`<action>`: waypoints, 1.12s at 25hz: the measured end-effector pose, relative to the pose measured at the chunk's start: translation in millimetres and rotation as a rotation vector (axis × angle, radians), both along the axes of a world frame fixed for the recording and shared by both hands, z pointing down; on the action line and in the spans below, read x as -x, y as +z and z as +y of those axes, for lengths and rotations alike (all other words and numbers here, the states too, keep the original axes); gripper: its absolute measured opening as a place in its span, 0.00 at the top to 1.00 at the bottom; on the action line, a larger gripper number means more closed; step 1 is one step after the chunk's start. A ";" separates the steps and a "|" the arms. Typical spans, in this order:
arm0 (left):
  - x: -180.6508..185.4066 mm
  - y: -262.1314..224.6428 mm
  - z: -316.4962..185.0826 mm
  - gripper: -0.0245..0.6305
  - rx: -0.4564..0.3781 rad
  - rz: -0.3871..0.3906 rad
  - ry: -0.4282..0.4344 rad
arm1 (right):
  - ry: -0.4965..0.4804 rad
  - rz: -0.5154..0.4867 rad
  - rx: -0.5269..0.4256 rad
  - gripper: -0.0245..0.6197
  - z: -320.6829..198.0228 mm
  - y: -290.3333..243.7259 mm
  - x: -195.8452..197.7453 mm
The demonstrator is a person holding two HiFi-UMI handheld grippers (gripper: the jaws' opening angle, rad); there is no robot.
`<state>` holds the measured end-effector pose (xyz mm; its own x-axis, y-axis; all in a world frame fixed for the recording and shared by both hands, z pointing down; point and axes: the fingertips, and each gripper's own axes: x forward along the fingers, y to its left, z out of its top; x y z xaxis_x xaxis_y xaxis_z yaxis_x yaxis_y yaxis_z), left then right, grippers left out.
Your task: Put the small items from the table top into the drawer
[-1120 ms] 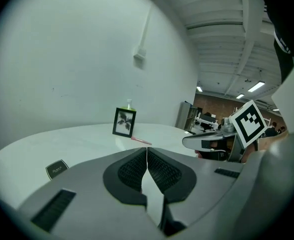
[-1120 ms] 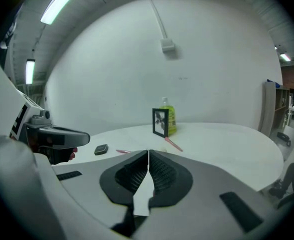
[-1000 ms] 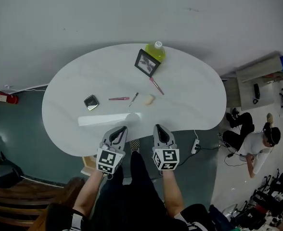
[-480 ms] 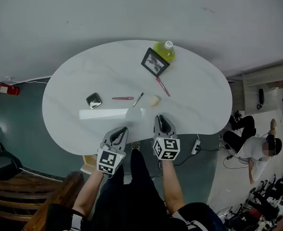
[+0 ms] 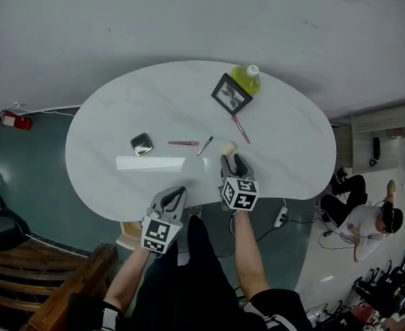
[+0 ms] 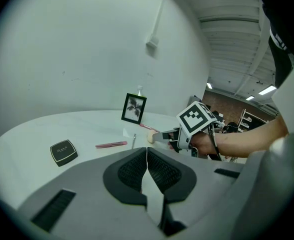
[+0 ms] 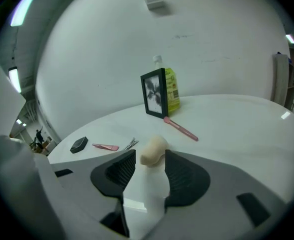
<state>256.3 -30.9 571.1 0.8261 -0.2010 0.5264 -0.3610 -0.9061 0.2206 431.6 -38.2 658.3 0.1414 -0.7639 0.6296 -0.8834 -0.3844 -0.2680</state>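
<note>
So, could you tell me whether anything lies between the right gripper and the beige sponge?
Nothing visible does. The right gripper, its jaws having just been opening, points straight at the sponge, which lies at their tips, not yet pinched.

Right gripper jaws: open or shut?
Open. Right gripper jaws have just been opening; they stand apart with the beige sponge between their tips, not pressed.

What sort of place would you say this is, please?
Probably a lab or workshop: a person sitting on the floor, a power strip with trailing cable, and a fire extinguisher.
</note>
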 end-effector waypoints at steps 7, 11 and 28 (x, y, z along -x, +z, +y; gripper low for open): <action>8.4 3.4 -2.8 0.93 0.002 -0.013 -0.023 | 0.001 0.027 0.047 0.69 -9.0 11.0 -3.5; 12.4 2.3 -4.7 0.93 0.000 -0.012 -0.036 | -0.015 0.039 0.061 0.70 -12.0 10.9 -0.9; 58.2 -30.6 -2.6 0.93 -0.057 0.019 -0.113 | -0.063 0.100 -0.079 0.77 3.8 -62.7 30.1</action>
